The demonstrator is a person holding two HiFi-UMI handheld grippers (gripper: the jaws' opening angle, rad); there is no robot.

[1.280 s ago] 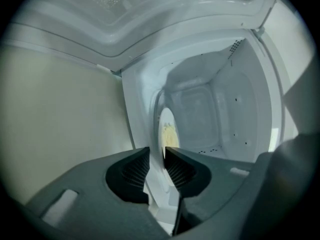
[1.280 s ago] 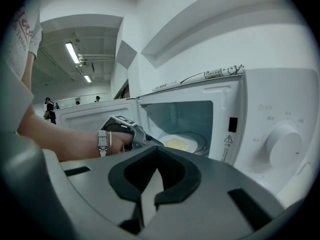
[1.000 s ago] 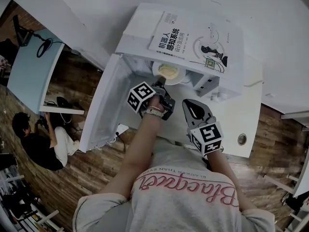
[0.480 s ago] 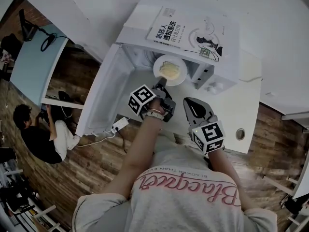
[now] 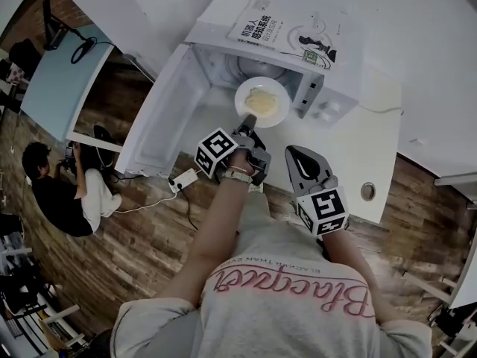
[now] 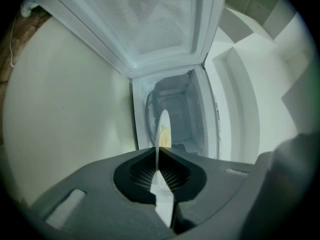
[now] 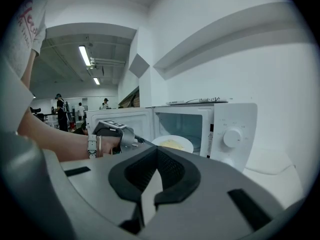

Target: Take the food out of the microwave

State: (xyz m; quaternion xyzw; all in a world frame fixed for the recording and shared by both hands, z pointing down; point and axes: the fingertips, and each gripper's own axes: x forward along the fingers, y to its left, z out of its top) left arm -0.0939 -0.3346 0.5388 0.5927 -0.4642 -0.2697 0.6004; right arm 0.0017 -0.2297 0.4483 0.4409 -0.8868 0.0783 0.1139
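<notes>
1. Gripping the rim of the white plate point(image 5: 280, 109), the left tongs point(image 5: 248, 127) were clamped thin-edge on it.
2. The plate, carrying yellowish food point(image 5: 260, 102), hung at the mouth of the open microwave point(image 5: 328, 99), above the counter point(image 5: 373, 155).
3. The right tongs point(image 5: 296, 154) were closed on nothing, beside the left.

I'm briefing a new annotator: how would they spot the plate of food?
Find the white microwave, door open, book on top. At its mouth is a round white plate of pale yellow food, the only dish, pinched at its rim by the left gripper.
</notes>
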